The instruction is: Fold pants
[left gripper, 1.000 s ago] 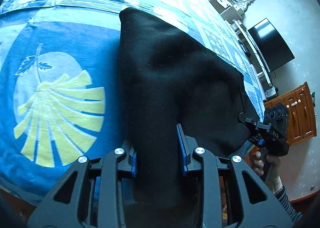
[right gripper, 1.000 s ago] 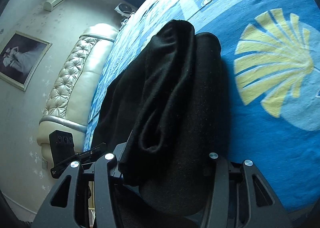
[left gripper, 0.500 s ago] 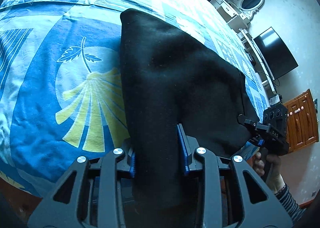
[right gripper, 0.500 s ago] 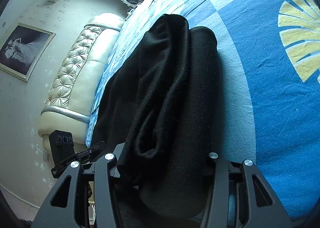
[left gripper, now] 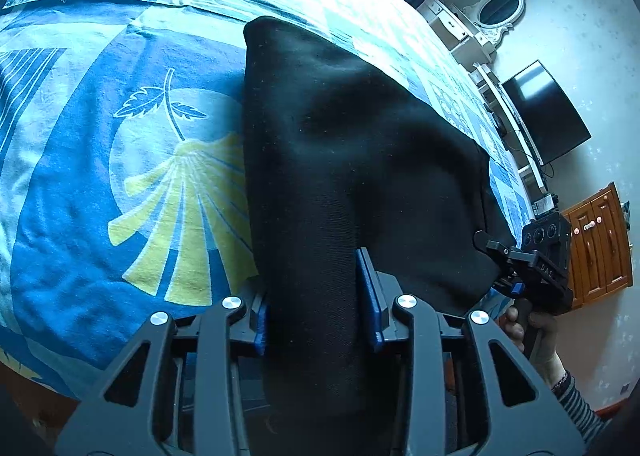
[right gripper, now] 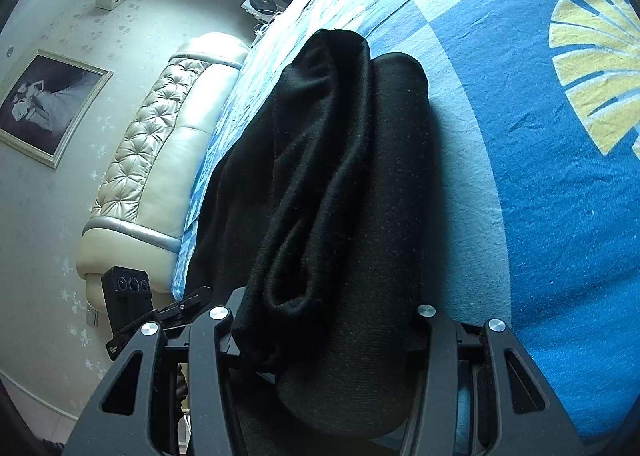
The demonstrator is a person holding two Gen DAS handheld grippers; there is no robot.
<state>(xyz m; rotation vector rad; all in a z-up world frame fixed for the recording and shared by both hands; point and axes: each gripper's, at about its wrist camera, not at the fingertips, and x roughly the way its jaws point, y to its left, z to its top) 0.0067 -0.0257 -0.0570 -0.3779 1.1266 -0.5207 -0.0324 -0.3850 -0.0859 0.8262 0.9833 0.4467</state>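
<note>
Black knit fills the foreground of both wrist views: the pants (left gripper: 360,159) lie folded lengthwise on the bed (left gripper: 80,183), their near end gathered between my two tools. My left gripper (left gripper: 316,296) straddles one thick fold; its jaws have just been opening, the cloth sits between the blue pads (left gripper: 370,296), and I cannot tell whether they still pinch it. My right gripper (right gripper: 324,332) is clenched on the bulkier roll of layers, which bulges past both fingers. Seen from the left wrist, that right tool and the hand (left gripper: 532,332) carrying it hold the fabric's right-hand corner at the mattress edge. Judged from this, the step in hand is setting the gathered end down. To do it well, I lower both corners level, keep the edges stacked, and release only once the cloth rests flat, lest the loose inner layer slide out. Farther off, the far end of the garment lies on the patterned blue bedspread (right gripper: 560,175), beyond it the padded headboard (right gripper: 160,159).
</note>
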